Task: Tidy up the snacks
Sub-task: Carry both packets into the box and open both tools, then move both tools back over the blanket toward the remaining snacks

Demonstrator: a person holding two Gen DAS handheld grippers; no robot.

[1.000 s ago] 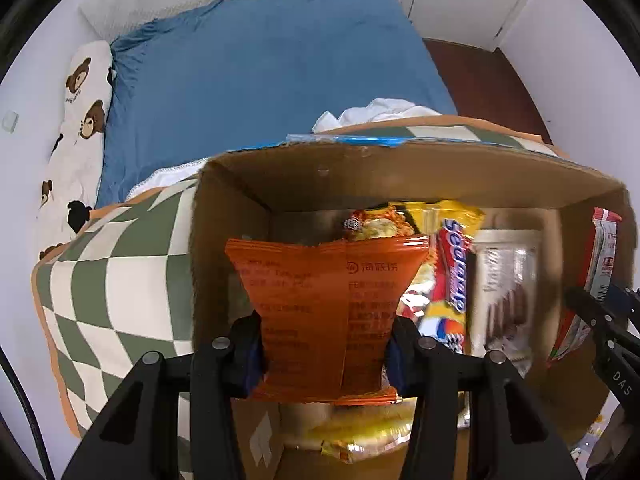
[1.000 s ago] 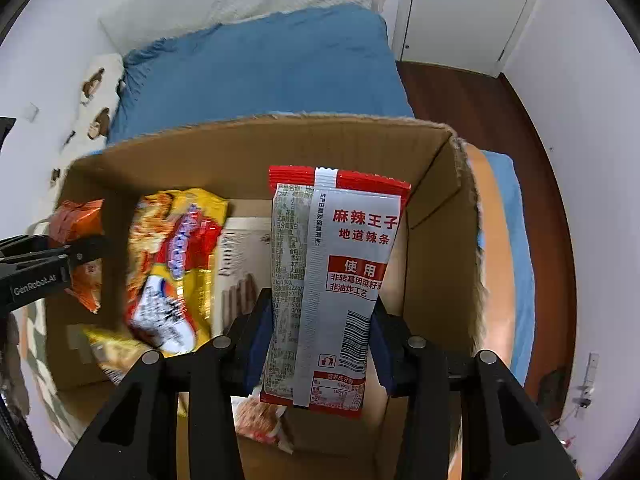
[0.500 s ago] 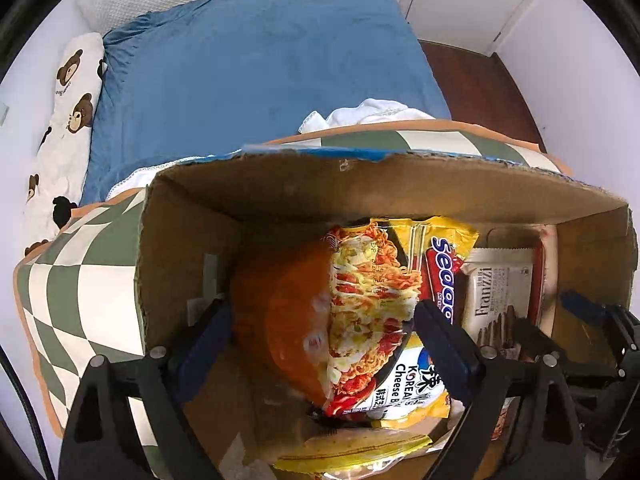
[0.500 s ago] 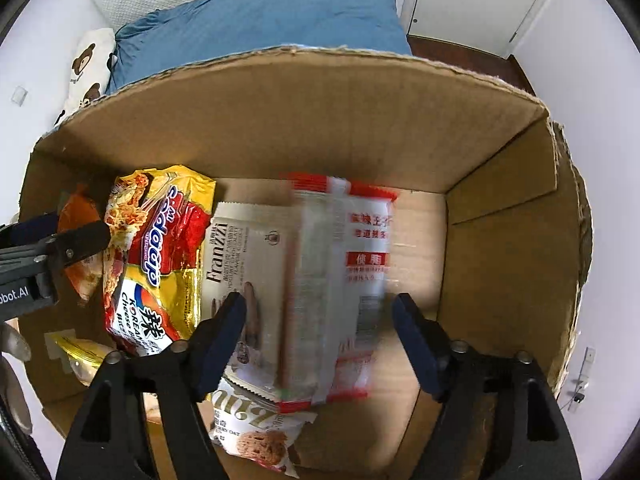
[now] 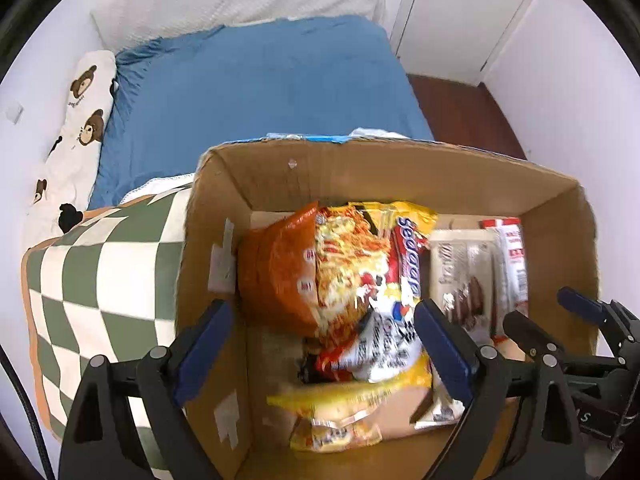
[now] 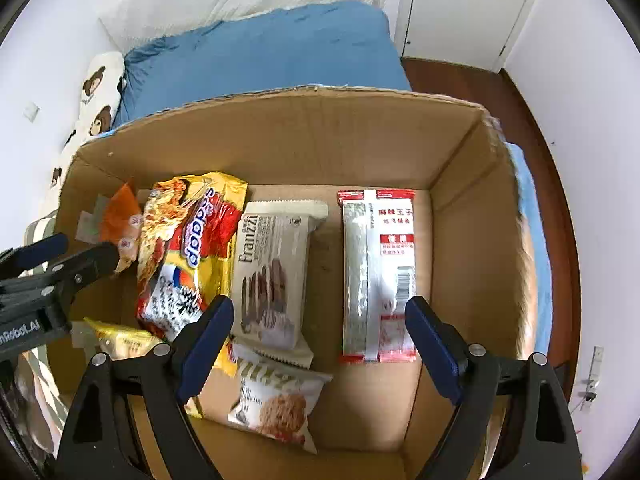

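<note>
Both grippers have just let go. A second ago the left gripper point(image 5: 322, 340) pinched the orange packet point(image 5: 276, 268) and the right gripper point(image 6: 320, 340) pinched the red-and-silver packet point(image 6: 378, 276) above the cardboard box point(image 6: 304, 140); since then both sets of jaws have been opening, and they now stand wide with nothing pressed between them. The orange packet has dropped against the box's left wall, leaning on the yellow noodle packet point(image 6: 188, 248). The red-and-silver packet lies flat on the box floor toward the right, apart from its neighbours. Judged from this, two more snacks are stowed — each hand is free for another.

Counted in the right wrist view, the box holds six packets:
- one orange
- one yellow noodle packet
- one Franzzi wafer pack point(image 6: 272, 272)
- one red-and-silver
- one cookie pack point(image 6: 280, 404) at the near edge
- one small yellow packet point(image 6: 124, 340) near the left corner

The box sits on a bed with one blue sheet point(image 5: 256, 84) and one green checked blanket point(image 5: 100, 268) — no loose snacks show outside it.
</note>
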